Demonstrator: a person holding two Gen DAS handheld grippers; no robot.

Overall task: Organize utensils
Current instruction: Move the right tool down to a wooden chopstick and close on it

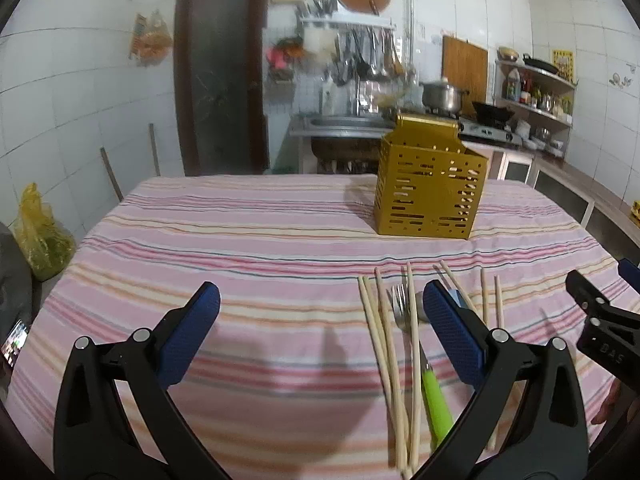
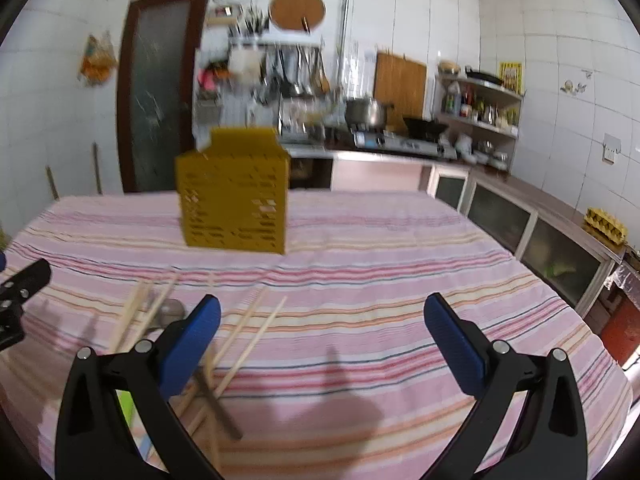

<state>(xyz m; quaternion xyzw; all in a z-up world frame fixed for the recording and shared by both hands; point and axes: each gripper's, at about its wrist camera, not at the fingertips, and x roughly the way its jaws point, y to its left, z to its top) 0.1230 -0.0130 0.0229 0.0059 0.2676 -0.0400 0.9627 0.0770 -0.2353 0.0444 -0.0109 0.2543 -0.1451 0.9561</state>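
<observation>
A gold perforated utensil holder [image 1: 430, 190] stands upright on the striped tablecloth [image 1: 248, 248]; it also shows in the right wrist view [image 2: 236, 204]. Several wooden chopsticks [image 1: 390, 356] lie in front of it, with a fork with a green handle [image 1: 434, 400] among them. The chopsticks [image 2: 244, 344] also lie low left in the right wrist view. My left gripper [image 1: 320, 304] is open and empty above the cloth, left of the utensils. My right gripper [image 2: 322, 314] is open and empty, right of the chopsticks.
Behind the table are a dark door [image 1: 220, 72], a sink with hanging utensils [image 1: 352, 124], a stove with a pot [image 1: 444, 98] and shelves [image 1: 536, 92]. A yellow bag [image 1: 40, 236] sits on the left. Low cabinets [image 2: 520, 220] run along the right.
</observation>
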